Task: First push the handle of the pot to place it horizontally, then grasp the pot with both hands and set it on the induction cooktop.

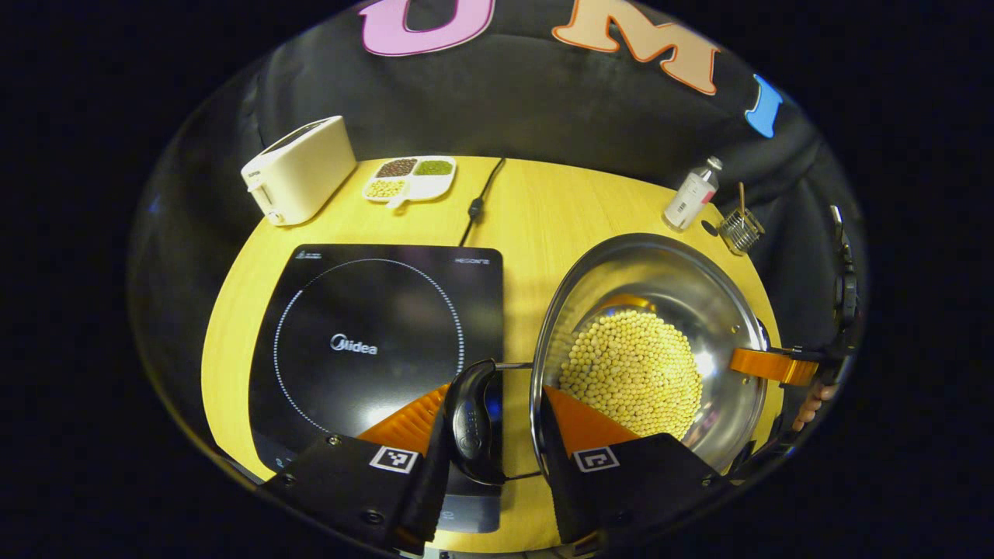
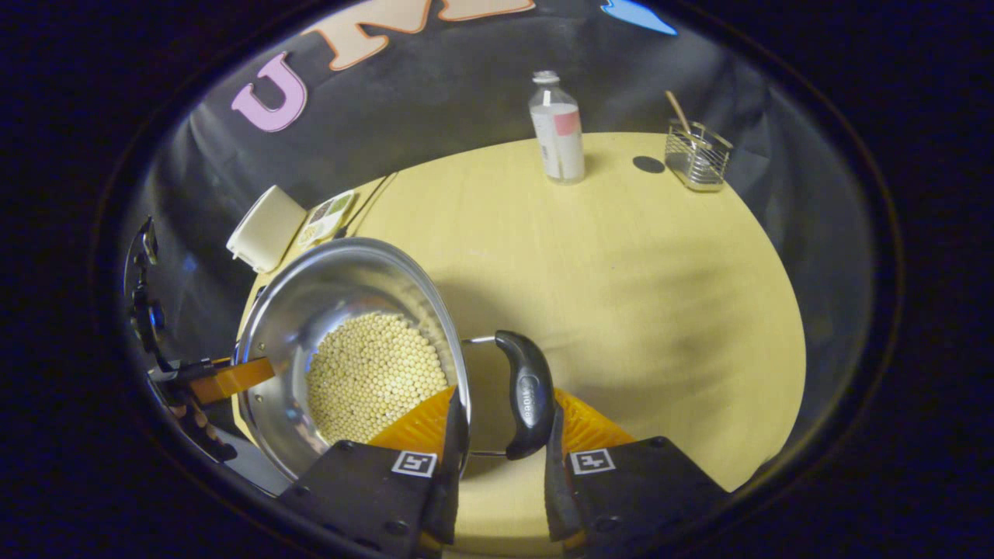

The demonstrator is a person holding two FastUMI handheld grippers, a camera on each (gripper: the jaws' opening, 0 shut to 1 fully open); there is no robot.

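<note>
In the left gripper view, our left tongs (image 1: 497,435) straddle the pot's (image 1: 699,279) near handle (image 1: 472,415) and rim: one finger sits outside the handle, over the cooktop (image 1: 373,310), the other reaches inside the pot wall. Whether both fingers press on anything we cannot tell. The pot stands on the worktop (image 1: 528,210) just beside the cooktop, not yet on it. It is a shiny steel pot with a layer of pale round beans (image 1: 633,373) over its bottom. At its far rim we see the right tongs (image 1: 776,365) and a hand (image 1: 811,404).

In the right gripper view, the right tongs (image 2: 501,435) do the same at the opposite handle (image 2: 524,396): one finger inside the rim, one outside the handle. Again we cannot tell if the grip is closed. The handle lies level, so the push step looks done. The left tongs (image 2: 233,376) show at the far rim.

We judge the lift to be the step in hand. To do it well, we should close both tongs firmly, raise both sides together and keep the pot level so no beans spill, then carry it sideways and set it down centred in the cooktop's ring.
</note>
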